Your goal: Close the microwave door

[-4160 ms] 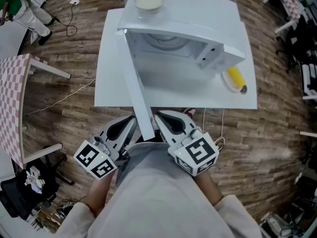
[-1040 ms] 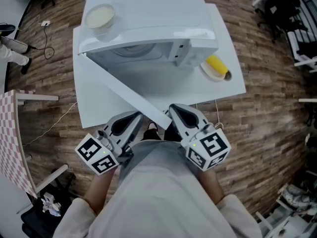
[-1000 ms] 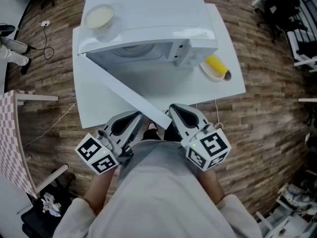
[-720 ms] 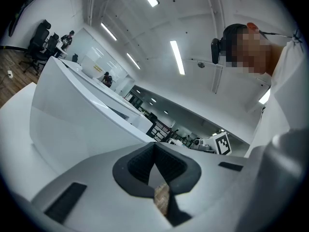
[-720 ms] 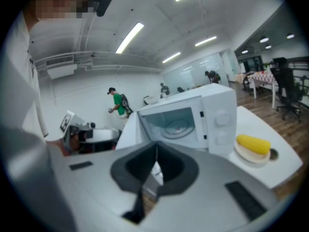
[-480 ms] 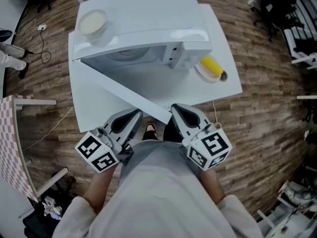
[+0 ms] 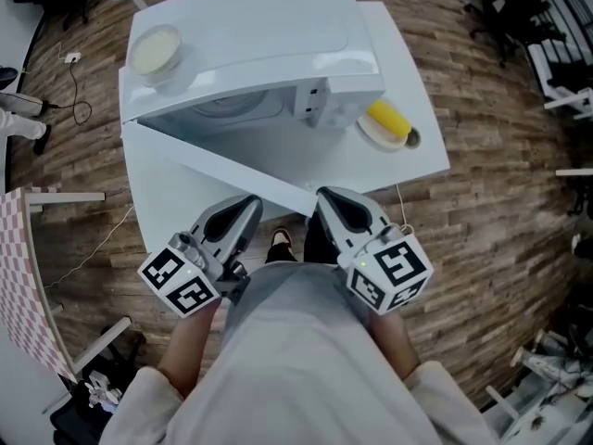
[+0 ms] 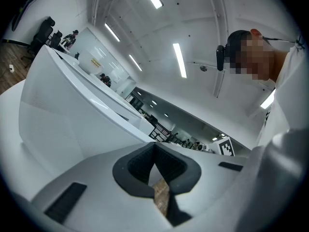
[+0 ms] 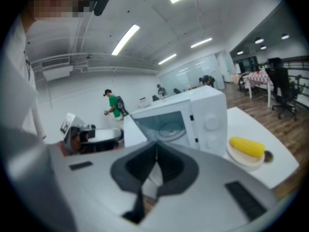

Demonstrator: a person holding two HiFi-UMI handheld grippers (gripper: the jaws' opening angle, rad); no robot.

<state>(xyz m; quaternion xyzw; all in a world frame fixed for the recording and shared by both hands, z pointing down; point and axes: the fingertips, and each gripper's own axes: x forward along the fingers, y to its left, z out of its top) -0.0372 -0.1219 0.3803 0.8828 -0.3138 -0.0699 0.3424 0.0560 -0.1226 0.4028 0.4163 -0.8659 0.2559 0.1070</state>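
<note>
We find the microwave door (image 7: pixel 218 163) standing wide open, its free edge just beside the tip of the right gripper (image 7: pixel 326 198) and ahead of the left gripper (image 7: pixel 248 204). Both grippers are clenched on nothing, jaws together. Beyond the right gripper, a corn cob (image 7: pixel 387 119) lies on a plate (image 7: pixel 366 135) beside the microwave (image 7: pixel 269 35).
</note>
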